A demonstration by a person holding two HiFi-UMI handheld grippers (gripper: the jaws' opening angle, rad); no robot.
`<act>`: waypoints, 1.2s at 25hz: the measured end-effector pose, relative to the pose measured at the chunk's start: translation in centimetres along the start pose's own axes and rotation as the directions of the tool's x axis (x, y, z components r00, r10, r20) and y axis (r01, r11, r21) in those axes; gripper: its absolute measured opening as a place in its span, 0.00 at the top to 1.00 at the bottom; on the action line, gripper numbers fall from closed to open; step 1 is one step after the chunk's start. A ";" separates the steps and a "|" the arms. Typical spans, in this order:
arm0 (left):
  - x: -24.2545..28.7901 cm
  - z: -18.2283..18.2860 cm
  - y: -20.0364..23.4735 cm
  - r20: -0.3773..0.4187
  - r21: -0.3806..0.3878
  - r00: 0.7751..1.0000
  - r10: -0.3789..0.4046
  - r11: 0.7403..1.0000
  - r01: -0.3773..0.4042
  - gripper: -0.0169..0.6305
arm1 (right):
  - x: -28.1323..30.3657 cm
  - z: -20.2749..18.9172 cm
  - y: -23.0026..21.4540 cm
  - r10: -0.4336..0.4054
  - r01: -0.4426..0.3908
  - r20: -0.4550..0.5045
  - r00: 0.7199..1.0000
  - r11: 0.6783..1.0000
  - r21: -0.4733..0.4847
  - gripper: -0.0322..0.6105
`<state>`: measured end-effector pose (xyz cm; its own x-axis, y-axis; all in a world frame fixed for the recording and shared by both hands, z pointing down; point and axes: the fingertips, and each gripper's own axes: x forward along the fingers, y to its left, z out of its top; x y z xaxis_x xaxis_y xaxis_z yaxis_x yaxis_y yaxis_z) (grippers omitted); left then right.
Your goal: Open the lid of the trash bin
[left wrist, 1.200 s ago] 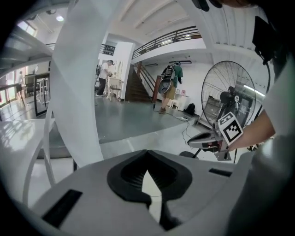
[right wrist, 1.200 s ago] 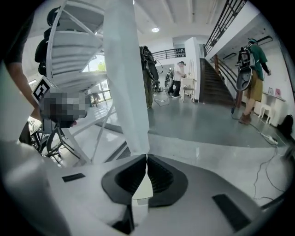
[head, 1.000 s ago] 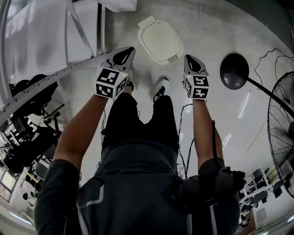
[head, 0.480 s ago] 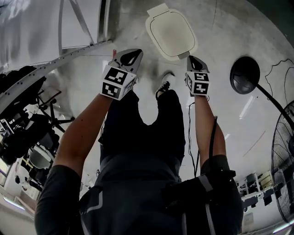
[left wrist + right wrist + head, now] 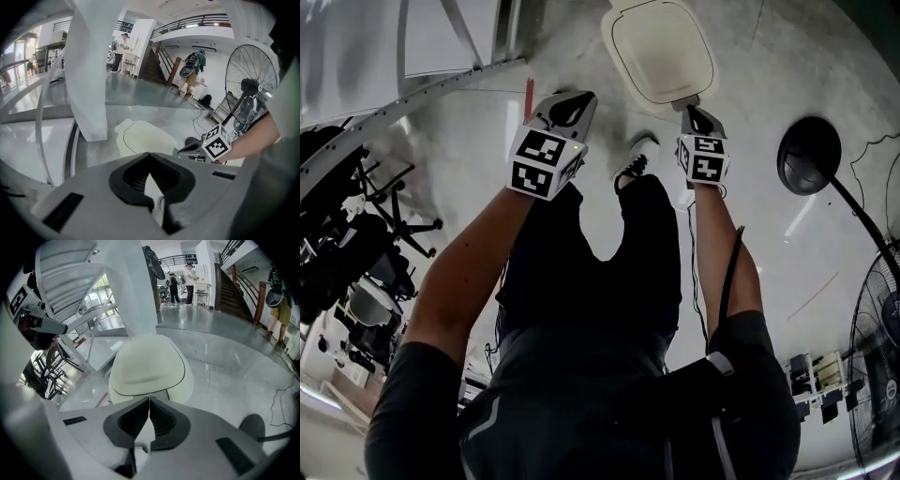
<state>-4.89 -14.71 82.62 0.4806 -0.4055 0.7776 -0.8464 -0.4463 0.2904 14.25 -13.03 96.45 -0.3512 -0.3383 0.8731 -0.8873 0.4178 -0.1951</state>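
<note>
The trash bin (image 5: 661, 52) is cream-white with its flat lid down, standing on the grey floor ahead of the person's feet. In the right gripper view the bin's lid (image 5: 149, 365) fills the middle, just beyond the jaws. My right gripper (image 5: 692, 112) is shut and empty, its tip close to the bin's near edge; its jaws (image 5: 149, 401) meet at the tip. My left gripper (image 5: 577, 101) is also shut and empty, left of the bin and apart from it. The left gripper view shows the bin (image 5: 143, 138) past the jaws, with the right gripper (image 5: 187, 149) beside it.
A floor fan's black round base (image 5: 808, 155) stands right of the bin, its pole running to the fan head (image 5: 874, 356). A white pillar (image 5: 91, 65) and slanted metal rails (image 5: 403, 98) lie to the left. A cable (image 5: 694, 272) trails on the floor. People stand far off in the hall.
The person has stepped toward the bin. Both grippers have moved forward with it, and the right one now reaches the bin's near edge. Both stayed shut.
</note>
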 end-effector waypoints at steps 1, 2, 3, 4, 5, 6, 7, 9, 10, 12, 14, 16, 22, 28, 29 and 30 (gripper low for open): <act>0.3 -0.4 -0.1 -0.009 0.007 1.000 -0.002 1.000 0.002 0.96 | 0.3 -0.3 0.0 0.001 -0.001 -0.008 1.000 1.000 -0.008 0.91; 0.6 -0.6 -0.3 -0.013 0.012 1.000 -0.003 1.000 0.004 0.96 | 0.5 -0.5 -0.1 0.003 -0.003 -0.011 1.000 1.000 -0.019 0.91; 0.8 -0.7 -0.4 -0.013 0.014 1.000 -0.005 1.000 0.005 0.96 | 0.7 -0.5 -0.2 0.004 -0.004 -0.006 1.000 1.000 -0.027 0.91; 0.9 -0.7 -0.5 -0.010 0.014 1.000 -0.006 1.000 0.006 0.96 | 0.9 -0.4 -0.3 0.004 -0.004 0.001 1.000 1.000 -0.029 0.91; 1.1 -0.7 -0.5 -0.007 0.009 1.000 -0.007 1.000 0.007 0.96 | 0.9 -0.3 -0.4 0.003 -0.002 0.003 1.000 1.000 -0.026 0.91; 1.2 -0.7 -0.4 -0.005 0.001 1.000 -0.006 1.000 0.006 0.96 | 1.0 -0.3 -0.4 0.001 -0.001 -0.001 1.000 1.000 -0.018 0.91; 1.3 -0.8 -0.4 -0.003 -0.008 1.000 -0.004 1.000 0.004 0.96 | 1.0 -0.4 -0.4 0.001 -0.001 -0.008 1.000 1.000 -0.005 0.91; 1.6 -0.9 -0.1 0.007 -0.032 1.000 0.007 0.999 -0.007 0.96 | 1.1 -0.5 -0.4 0.003 -0.002 -0.021 1.000 1.000 0.017 0.91; 1.7 -0.8 0.1 0.014 -0.048 1.000 0.016 0.999 -0.015 0.96 | 1.2 -0.6 -0.4 0.004 -0.003 -0.029 1.000 1.000 0.018 0.91; 2.1 -0.8 0.4 0.021 -0.070 0.999 0.032 0.997 -0.030 0.96 | 1.3 -0.6 -0.5 0.005 -0.005 -0.043 0.999 1.000 0.001 0.91; 2.2 -0.9 0.5 0.021 -0.078 0.999 0.035 0.996 -0.034 0.96 | 1.3 -0.6 -0.4 0.009 -0.010 -0.049 0.999 1.000 -0.008 0.91; 2.0 -0.9 0.2 0.019 -0.077 0.999 0.032 0.997 -0.031 0.96 | 1.3 -0.7 -0.4 0.017 -0.017 -0.051 0.999 1.000 0.001 0.91; 0.7 -0.4 -0.1 0.008 -0.058 1.000 0.029 0.998 -0.028 0.96 | 1.3 -0.7 -0.6 0.003 0.000 -0.111 0.994 0.999 0.033 0.91; -3.3 3.3 -0.8 0.046 -0.011 0.999 0.024 1.000 -0.023 0.96 | -1.9 1.0 0.1 0.015 -0.005 -0.175 0.985 0.998 0.062 0.91; -4.3 4.3 -1.2 0.059 0.002 0.998 0.015 1.000 -0.015 0.96 | -3.4 2.1 0.0 -0.005 0.015 -0.150 0.989 0.997 0.070 0.91; -5.3 5.4 -1.6 0.074 0.016 0.997 0.003 1.000 -0.004 0.96 | -5.0 3.3 0.0 -0.022 0.032 -0.123 0.992 0.996 0.084 0.91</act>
<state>-4.86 -16.11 75.00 0.4939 -0.4649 0.7348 -0.8446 -0.4572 0.2784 15.03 -14.15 90.60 -0.2925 -0.2408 0.9255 -0.9203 0.3340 -0.2039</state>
